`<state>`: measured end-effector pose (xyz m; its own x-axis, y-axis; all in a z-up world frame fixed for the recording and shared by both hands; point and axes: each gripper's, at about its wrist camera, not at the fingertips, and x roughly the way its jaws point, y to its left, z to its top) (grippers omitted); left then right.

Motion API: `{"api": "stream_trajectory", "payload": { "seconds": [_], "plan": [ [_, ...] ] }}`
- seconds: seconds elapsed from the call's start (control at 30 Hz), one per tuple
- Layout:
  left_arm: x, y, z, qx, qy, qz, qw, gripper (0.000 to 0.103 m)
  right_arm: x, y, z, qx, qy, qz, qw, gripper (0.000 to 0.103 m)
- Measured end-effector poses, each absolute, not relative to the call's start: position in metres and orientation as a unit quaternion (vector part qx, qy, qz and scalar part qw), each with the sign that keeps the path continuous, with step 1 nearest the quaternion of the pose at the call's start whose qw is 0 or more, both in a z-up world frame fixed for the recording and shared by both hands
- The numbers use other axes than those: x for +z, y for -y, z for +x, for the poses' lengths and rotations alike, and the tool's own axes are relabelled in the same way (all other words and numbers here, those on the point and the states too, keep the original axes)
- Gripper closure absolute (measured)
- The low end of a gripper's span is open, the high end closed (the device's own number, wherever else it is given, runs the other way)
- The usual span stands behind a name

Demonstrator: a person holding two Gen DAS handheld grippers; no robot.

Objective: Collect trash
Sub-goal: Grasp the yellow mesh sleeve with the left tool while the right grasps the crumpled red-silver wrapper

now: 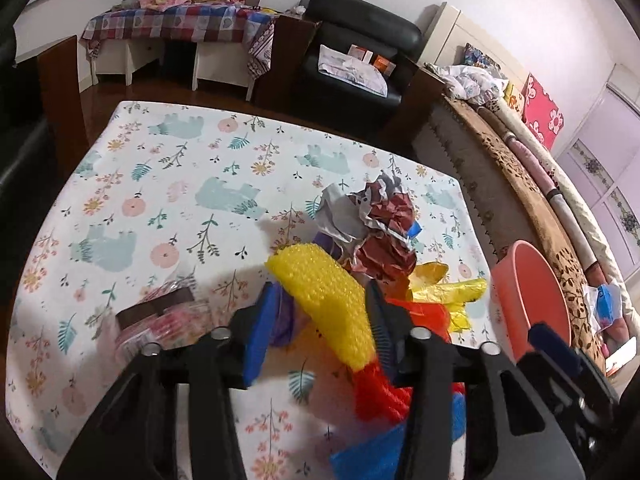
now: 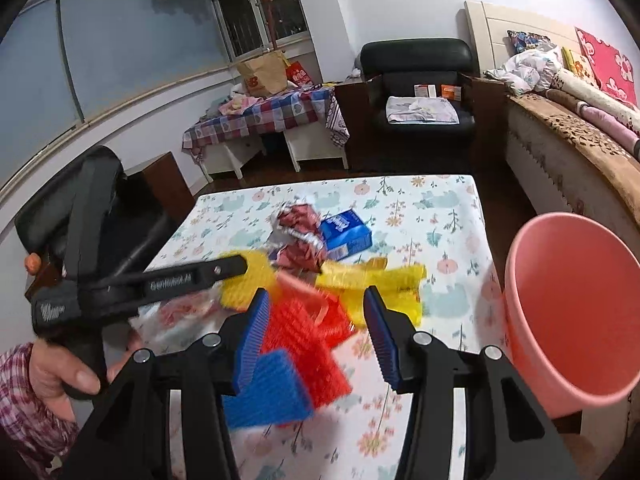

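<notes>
In the left wrist view the left claw [image 1: 320, 320] stands partly open with a yellow bubble-wrap piece [image 1: 324, 300] between its blue pads; whether they press it I cannot tell. In the right wrist view the right claw [image 2: 316, 332] gapes partly open over a red mesh piece [image 2: 308, 332] low in the frame, pads apart from it. A pink bucket [image 2: 568, 320] stands at right, off the floral surface [image 2: 440, 208].

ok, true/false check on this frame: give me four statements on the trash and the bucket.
1. The pink plastic bucket holds no trash that shows. True.
2. The blue cardboard carton lies in that bucket. False: it lies on the floral-clothed table, beside the crumpled red-and-silver paper.
3. The yellow bubble-wrap sheet sits between the left gripper's fingers. True.
4. The crumpled paper lies on the floor. False: it is on the table.
</notes>
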<state>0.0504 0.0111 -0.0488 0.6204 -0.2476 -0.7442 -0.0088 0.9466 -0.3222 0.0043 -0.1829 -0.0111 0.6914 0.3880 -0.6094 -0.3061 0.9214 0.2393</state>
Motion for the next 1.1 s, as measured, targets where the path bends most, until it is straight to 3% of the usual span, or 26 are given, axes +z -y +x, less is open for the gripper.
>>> {"api": "stream_trajectory", "payload": {
  "seconds": [0.1,0.23,0.87,0.97,1.1],
  "plan": [
    [-0.055,-0.009,0.059,-0.067,-0.442,-0.145,0.883,0.072,-0.011,0.180,0.021,0.192,-0.345,0.063,0.916,0.057],
    [-0.061,-0.013,0.067,-0.063,-0.442,-0.145,0.883,0.094,-0.013,0.170,0.047,0.190,-0.350,0.062,0.915,0.062],
    [-0.018,-0.063,0.034,-0.051,-0.375,-0.167,0.910,0.096,-0.049,0.121,0.112,0.189,-0.415,0.030,0.890,0.064],
    [-0.015,-0.062,0.029,-0.052,-0.372,-0.164,0.912,0.096,-0.058,0.117,0.122,0.181,-0.433,0.026,0.883,0.083],
    [-0.010,-0.059,0.027,-0.054,-0.367,-0.159,0.915,0.096,-0.059,0.120,0.120,0.186,-0.430,0.036,0.883,0.088]
  ]
}}
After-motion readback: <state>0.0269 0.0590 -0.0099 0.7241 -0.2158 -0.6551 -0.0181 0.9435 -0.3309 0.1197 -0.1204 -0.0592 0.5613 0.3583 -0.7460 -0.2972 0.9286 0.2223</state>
